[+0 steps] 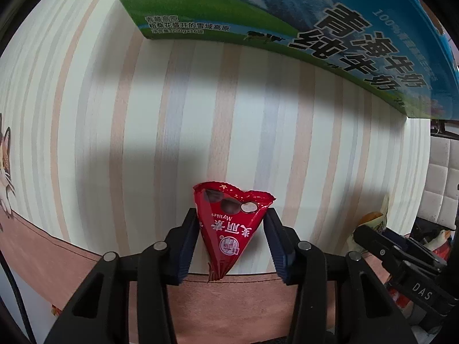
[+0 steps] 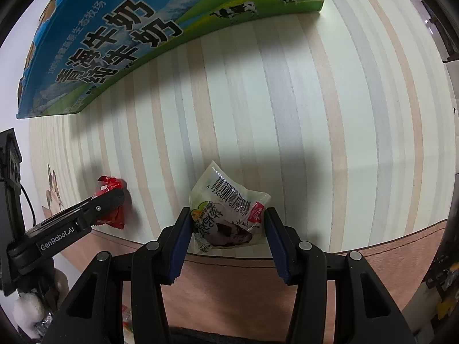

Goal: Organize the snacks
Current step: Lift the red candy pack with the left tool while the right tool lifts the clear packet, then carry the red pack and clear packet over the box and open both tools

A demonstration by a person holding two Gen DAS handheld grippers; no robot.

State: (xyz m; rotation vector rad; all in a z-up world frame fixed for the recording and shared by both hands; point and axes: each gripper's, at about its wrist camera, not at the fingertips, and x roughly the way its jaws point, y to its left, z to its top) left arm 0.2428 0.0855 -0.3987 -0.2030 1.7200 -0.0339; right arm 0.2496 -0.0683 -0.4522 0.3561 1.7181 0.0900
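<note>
Left gripper (image 1: 232, 226): fingers clamped on the red triangular snack pack (image 1: 229, 223), low over the striped worktop (image 1: 258, 114) near its front edge. Right gripper (image 2: 226, 229): fingers pinching the clear barcode snack pack (image 2: 226, 218), same spot on its side. Looks like pick-up done w/ both hands. Next, probably: lift & carry both to the milk carton box (image 2: 114, 34) at the back w/o squashing the wrappers.

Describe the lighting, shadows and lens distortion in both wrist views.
Left wrist view: a broad dark shadow band crosses the striped tabletop, the fisheye bends the milk carton edge into a curve, and the red snack packet is sharp. Right wrist view: the same shadow band, brighter light beyond it, curved stripes, and a readable barcode on the pale snack packet.
</note>
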